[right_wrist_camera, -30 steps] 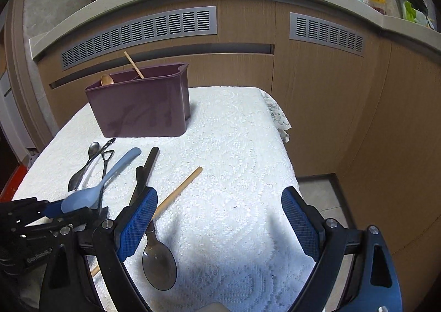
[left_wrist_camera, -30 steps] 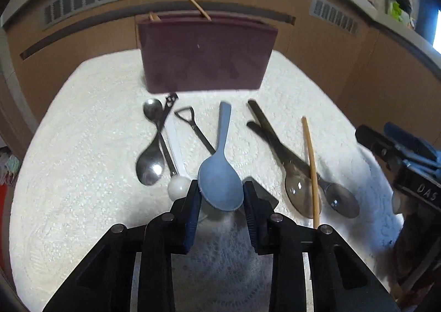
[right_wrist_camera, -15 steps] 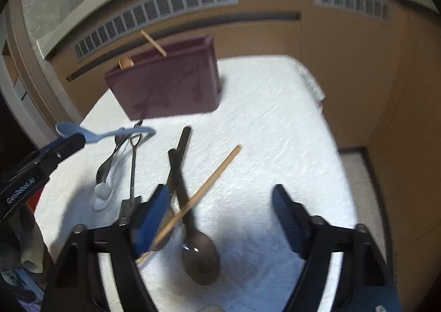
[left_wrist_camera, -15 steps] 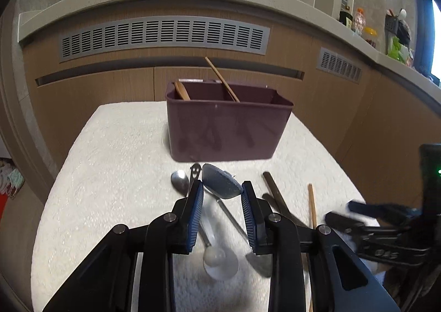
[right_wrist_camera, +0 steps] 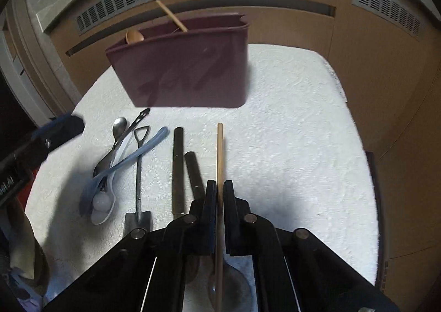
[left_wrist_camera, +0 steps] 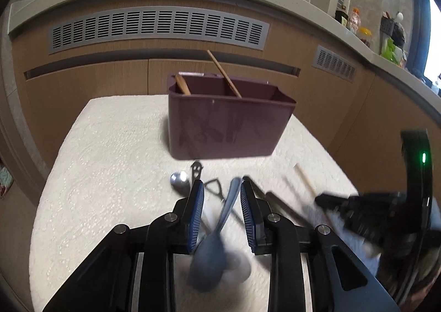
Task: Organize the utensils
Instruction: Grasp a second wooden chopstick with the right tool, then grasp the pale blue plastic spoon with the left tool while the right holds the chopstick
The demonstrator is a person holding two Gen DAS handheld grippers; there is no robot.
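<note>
The right tool has just been closed on the chopstick, lying on the bench. The blue spoon, previously clamped, hangs loosely between the left tool's pads; the bin awaits both.

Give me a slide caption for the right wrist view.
Right hand-held gripper shut on a wooden chopstick lying on the white tablecloth, maroon utensil holder behind.

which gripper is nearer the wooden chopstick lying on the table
Right. The right gripper is shut on the wooden chopstick. The left gripper is off to the side, above the blue spoon.
</note>
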